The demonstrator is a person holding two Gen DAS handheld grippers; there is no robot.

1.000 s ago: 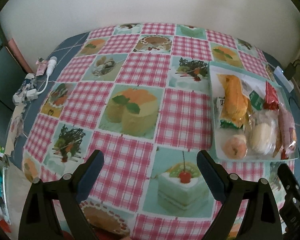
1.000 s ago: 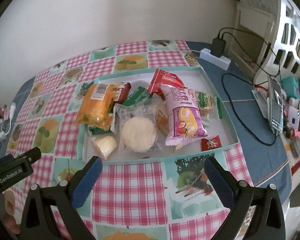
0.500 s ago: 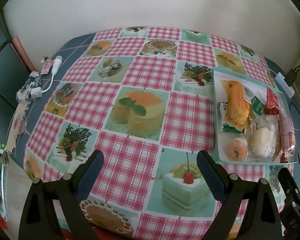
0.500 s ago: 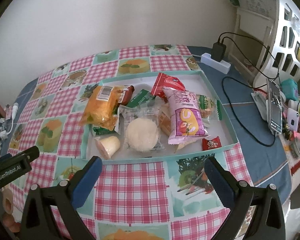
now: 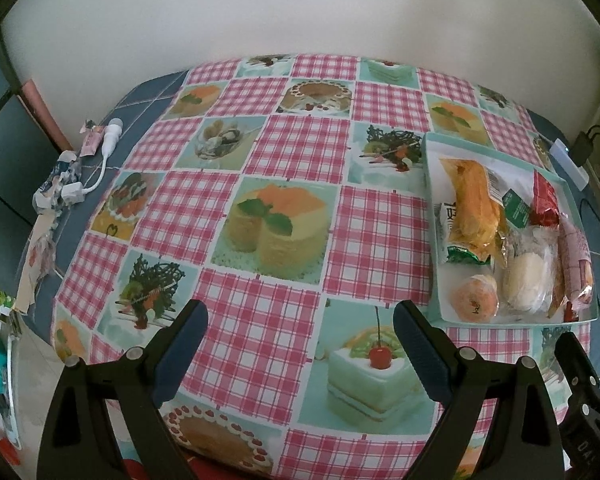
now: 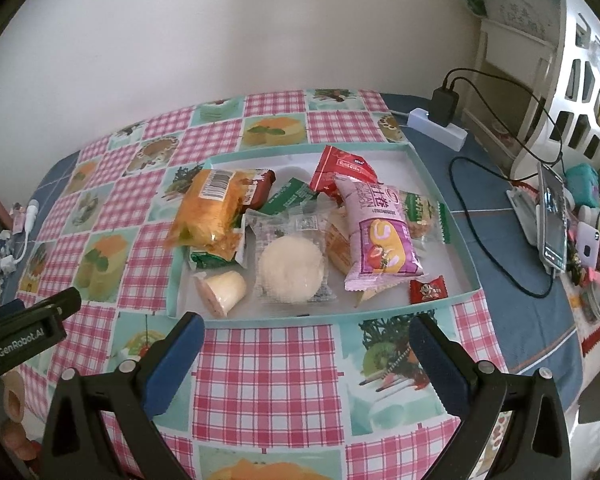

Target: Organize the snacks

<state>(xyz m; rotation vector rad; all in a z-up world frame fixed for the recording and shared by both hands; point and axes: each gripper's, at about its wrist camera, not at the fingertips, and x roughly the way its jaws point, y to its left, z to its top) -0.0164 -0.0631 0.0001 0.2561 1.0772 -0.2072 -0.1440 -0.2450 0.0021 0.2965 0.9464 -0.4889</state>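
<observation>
Snacks are lying heaped in a shallow teal-rimmed tray point(image 6: 444, 204) on the table point(image 6: 268, 364), whose checked cloth is printed with cakes. Seen from the right wrist camera, the tray is sitting at twelve o'clock, just beyond the right hand-held gripper point(image 6: 306, 360), which is hovering with its jaws spread wide and holding nothing. The left hand-held gripper point(image 5: 300, 344) is likewise gaping empty over bare cloth, the tray lying off at its two o'clock.

A pink swirl-cake packet point(image 6: 380, 236) is leaning across the pile beside a red packet point(image 6: 340, 172), an orange-yellow bag point(image 6: 210, 212), a round white cake in a clear wrapper point(image 6: 292, 266), a small jelly cup point(image 6: 222, 292) and a little red candy point(image 6: 427, 289).

All of these are looking light, crinkly and slippery; the round cake and the soft rolls would probably crush under a hard squeeze. Pinching each packet by its crimped end seam, or lightly across its narrow width, looks safest, while the stiffer jelly cup could be taken across its sides.

A power strip point(image 6: 438, 128) and phone point(image 6: 554, 216) are lying at two o'clock.
</observation>
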